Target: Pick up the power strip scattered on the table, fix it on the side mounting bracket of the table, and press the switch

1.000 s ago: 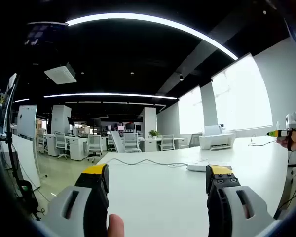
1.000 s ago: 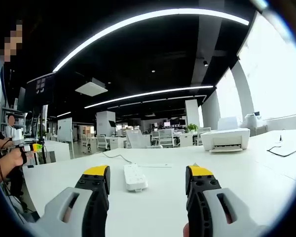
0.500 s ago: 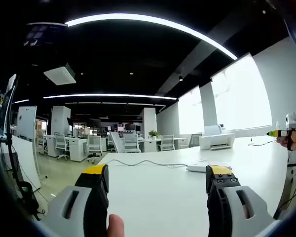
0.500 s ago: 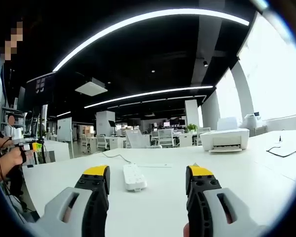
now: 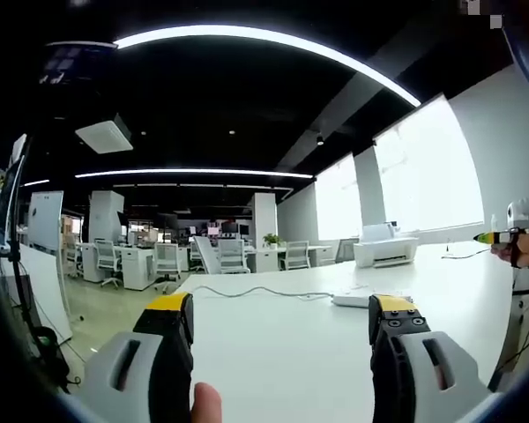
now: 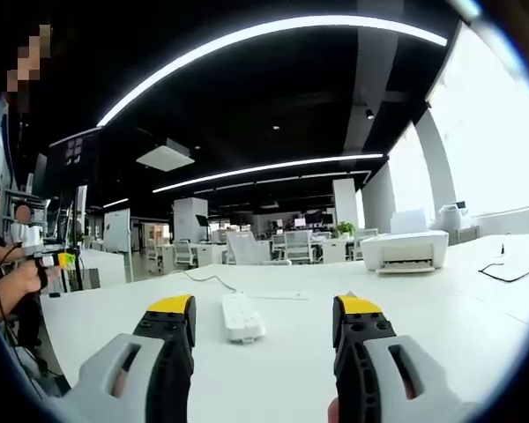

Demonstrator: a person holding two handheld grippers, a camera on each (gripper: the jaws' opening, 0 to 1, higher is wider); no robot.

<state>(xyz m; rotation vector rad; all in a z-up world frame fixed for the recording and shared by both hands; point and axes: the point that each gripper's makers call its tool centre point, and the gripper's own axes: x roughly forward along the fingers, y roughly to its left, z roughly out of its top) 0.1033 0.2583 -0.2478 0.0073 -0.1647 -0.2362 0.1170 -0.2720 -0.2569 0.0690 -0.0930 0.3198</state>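
A white power strip (image 6: pixel 241 316) lies flat on the white table (image 6: pixel 282 370), its cable (image 6: pixel 201 279) trailing off toward the far edge. My right gripper (image 6: pixel 264 323) is open just short of the strip, with nothing between its yellow-tipped jaws. In the left gripper view the same strip (image 5: pixel 353 300) shows far off to the right on the table (image 5: pixel 282 344), with its cable (image 5: pixel 247 291) running left. My left gripper (image 5: pixel 280 322) is open and empty above the tabletop. A thumb tip (image 5: pixel 206 403) shows at the bottom between its jaws.
A white printer (image 6: pixel 403 249) stands on the table at the right; it is also in the left gripper view as the printer (image 5: pixel 385 250). A thin dark cable (image 6: pixel 511 265) lies at far right. The other gripper in a hand (image 6: pixel 35 264) appears at left. Desks and chairs (image 5: pixel 132 260) fill the office behind.
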